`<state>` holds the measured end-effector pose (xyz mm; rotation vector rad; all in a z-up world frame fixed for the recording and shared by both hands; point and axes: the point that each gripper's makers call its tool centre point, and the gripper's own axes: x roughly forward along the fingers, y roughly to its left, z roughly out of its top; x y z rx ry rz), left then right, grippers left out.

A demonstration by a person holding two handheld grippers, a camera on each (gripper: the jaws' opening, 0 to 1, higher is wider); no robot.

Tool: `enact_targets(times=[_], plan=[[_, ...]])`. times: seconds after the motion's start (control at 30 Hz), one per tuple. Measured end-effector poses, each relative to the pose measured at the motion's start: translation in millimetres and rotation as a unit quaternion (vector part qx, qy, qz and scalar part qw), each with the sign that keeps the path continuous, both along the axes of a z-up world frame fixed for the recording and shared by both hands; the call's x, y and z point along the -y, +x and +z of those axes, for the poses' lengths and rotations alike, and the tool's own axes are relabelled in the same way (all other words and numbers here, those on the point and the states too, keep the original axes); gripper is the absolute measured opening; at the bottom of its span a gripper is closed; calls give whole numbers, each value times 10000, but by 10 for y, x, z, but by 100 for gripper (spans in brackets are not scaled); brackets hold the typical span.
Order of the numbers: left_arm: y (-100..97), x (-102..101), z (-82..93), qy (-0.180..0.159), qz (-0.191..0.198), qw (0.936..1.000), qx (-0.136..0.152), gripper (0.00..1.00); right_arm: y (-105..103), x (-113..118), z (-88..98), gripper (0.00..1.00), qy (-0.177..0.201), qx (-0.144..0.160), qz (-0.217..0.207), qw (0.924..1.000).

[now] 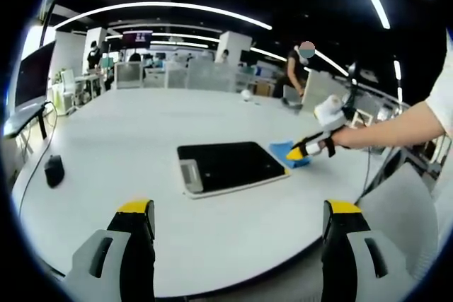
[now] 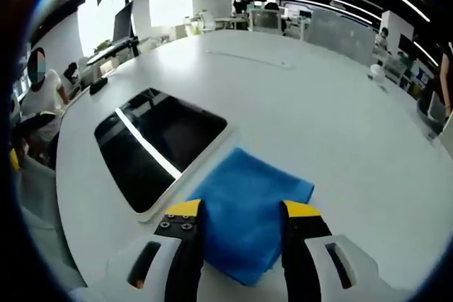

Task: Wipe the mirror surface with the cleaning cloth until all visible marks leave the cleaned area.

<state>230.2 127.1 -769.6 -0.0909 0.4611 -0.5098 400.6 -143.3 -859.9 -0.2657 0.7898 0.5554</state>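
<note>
1. Mirror (image 1: 233, 166) lies flat on the white table (image 1: 127, 125), reflecting the dark ceiling and a light strip.
2. Blue cloth (image 2: 244, 210) lies on the table, touching the mirror's edge.
3. Right gripper (image 2: 242, 211) sits low over the cloth, jaws apart to either side of it, nothing clamped.
4. Left gripper (image 1: 239, 211) hangs released near the table's edge, well apart from the mirror.
5. A dark mouse (image 1: 54, 170) rests far to the side.

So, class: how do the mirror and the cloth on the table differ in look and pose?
The mirror is dark, glossy and rigid, reflecting a ceiling light; the cloth is bright blue, matt and soft. The mirror has a pale frame; the cloth has none. The mirror lies untouched, while the right gripper straddles the cloth, jaws apart. Both lie flat on the white table, side by side.
</note>
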Motion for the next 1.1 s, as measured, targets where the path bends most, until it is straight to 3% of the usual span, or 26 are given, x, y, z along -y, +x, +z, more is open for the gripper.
enact_targets(times=[0.23,0.7,1.1], plan=[[1,1,1,2,-1,10000,-3,99,8,14,-9,36,55,39,-15,10000],[-3,3,-2,8,-4,10000,-18,99,-18,-48,-14,15,24,72,178,9998],[-2,4,-7,7,-18,10000,-29,99,-21,-69,-9,8,-38,107,195,9997]])
